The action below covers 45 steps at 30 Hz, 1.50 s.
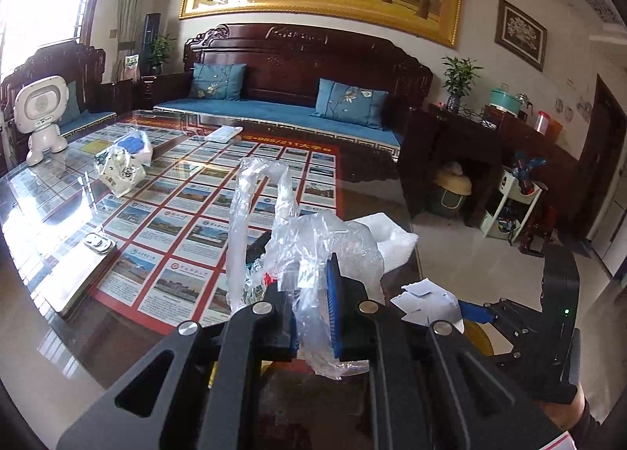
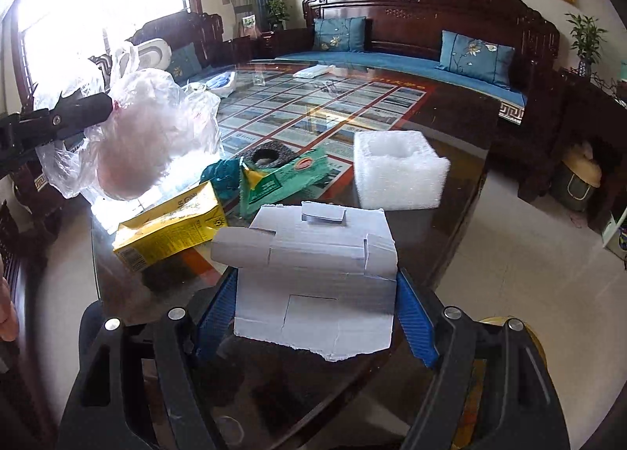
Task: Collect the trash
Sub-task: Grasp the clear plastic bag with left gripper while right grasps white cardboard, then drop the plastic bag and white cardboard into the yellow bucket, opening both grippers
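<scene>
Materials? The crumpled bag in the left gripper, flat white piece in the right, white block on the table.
Crumpled clear bag: thin glossy plastic film, see-through. Flat white piece: likely matte cardboard, die-cut flaps, torn edge. White block: probably polyethylene foam, grainy.

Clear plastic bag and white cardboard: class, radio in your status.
Left gripper shut on clear plastic bag. Right gripper shut on white cardboard. Yellow carton, green packet, foam block on table.

- Left gripper point(image 1: 313, 313) is raised, fingers pinched close on clear plastic wrap point(image 1: 313, 254)
- Right gripper point(image 2: 317, 313) sits low, fingers clamping a flattened white carton point(image 2: 313, 277)
</scene>
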Each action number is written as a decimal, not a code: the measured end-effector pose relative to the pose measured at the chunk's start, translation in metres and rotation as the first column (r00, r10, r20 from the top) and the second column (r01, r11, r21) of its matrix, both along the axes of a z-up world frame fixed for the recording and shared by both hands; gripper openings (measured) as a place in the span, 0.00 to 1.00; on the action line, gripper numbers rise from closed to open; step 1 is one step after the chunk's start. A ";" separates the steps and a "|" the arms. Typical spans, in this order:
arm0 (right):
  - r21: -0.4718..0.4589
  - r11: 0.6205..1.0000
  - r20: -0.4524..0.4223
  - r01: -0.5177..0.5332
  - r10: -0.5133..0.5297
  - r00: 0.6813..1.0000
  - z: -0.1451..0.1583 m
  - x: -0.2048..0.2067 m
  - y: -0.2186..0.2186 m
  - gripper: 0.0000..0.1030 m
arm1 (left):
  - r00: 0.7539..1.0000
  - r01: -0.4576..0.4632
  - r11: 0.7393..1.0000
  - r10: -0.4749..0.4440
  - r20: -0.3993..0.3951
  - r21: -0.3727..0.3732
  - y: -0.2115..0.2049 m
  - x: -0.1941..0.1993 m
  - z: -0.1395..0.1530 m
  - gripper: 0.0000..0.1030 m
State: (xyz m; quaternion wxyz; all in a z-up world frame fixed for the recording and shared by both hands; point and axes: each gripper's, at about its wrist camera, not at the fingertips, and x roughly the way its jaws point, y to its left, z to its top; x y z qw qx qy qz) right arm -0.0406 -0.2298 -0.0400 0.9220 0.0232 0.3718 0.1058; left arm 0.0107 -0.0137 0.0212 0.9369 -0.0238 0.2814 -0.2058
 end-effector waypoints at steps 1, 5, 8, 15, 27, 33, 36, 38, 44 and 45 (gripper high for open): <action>0.009 1.000 0.005 0.010 -0.010 1.000 0.002 -0.003 -0.009 0.71 | 1.000 0.017 1.000 -0.017 0.000 0.003 -0.009 -0.001 0.001 0.12; 0.027 0.997 0.021 0.067 -0.068 0.997 0.008 -0.020 -0.049 0.71 | 0.996 0.086 0.996 -0.086 -0.006 0.014 -0.046 -0.002 0.003 0.12; 0.003 0.993 0.027 0.119 -0.119 0.993 0.008 -0.031 -0.081 0.71 | 0.988 0.152 0.988 -0.152 -0.023 0.024 -0.081 -0.002 0.001 0.12; -0.025 0.970 -0.031 0.241 -0.242 0.970 -0.012 -0.061 -0.167 0.71 | 0.931 0.349 0.937 -0.342 -0.131 0.035 -0.186 0.002 -0.028 0.12; -0.015 0.931 -0.211 0.364 -0.359 0.909 -0.080 -0.091 -0.285 0.71 | 0.792 0.560 0.820 -0.489 -0.365 0.117 -0.340 0.020 -0.118 0.12; -0.015 0.924 -0.280 0.383 -0.371 0.885 -0.110 -0.089 -0.315 0.71 | 0.719 0.630 0.764 -0.506 -0.477 0.139 -0.396 0.037 -0.164 0.12; -0.010 0.920 -0.299 0.393 -0.377 0.876 -0.123 -0.089 -0.325 0.71 | 0.687 0.657 0.742 -0.514 -0.514 0.134 -0.414 0.043 -0.181 0.13; -0.010 0.918 -0.310 0.396 -0.379 0.872 -0.131 -0.090 -0.328 0.71 | 0.676 0.669 0.729 -0.518 -0.524 0.142 -0.421 0.043 -0.189 0.16; -0.010 0.916 -0.340 0.400 -0.380 0.860 -0.148 -0.085 -0.337 0.71 | 0.680 0.673 0.721 -0.518 -0.519 0.163 -0.438 0.046 -0.201 0.48; -0.010 0.917 -0.343 0.399 -0.378 0.860 -0.150 -0.084 -0.337 0.71 | 0.682 0.672 0.723 -0.517 -0.517 0.164 -0.437 0.047 -0.201 0.51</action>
